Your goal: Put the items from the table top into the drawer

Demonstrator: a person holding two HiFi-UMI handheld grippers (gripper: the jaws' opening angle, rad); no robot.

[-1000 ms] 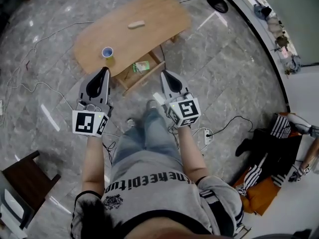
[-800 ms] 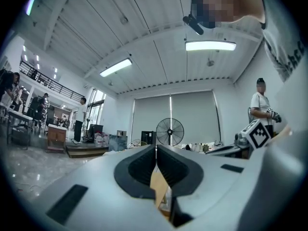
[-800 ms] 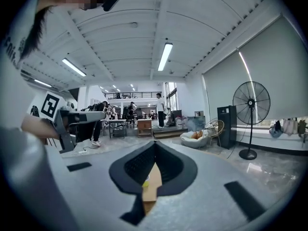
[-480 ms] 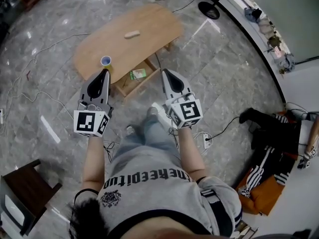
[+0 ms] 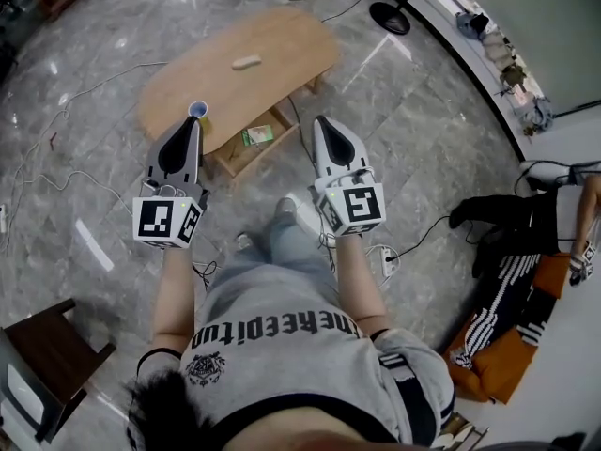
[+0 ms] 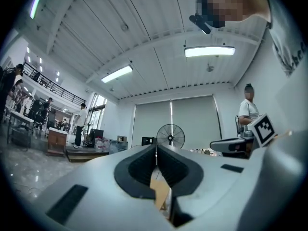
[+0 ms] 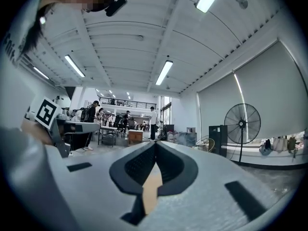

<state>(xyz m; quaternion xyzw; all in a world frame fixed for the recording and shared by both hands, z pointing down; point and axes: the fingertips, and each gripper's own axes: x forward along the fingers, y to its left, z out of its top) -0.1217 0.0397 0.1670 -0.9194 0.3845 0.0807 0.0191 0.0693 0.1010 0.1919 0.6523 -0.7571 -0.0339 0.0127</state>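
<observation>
Currently left hand-held gripper: jaws pressed together, empty, held level toward table; looks like a carrying posture, no reach begun. Blue-rimmed cup just ahead of its tip, on table's near edge. Open drawer ahead of and between both grippers, green packet inside; likely left open to take the rest. Small tan oblong item well ahead, mid-table. Right hand-held gripper: pressed together, empty, level. Judgement: cup and tan item not yet stowed.

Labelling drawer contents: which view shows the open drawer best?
Head view: the drawer is seen from above, pulled out, a green packet inside. Both gripper views look level across the room and show no drawer.
</observation>
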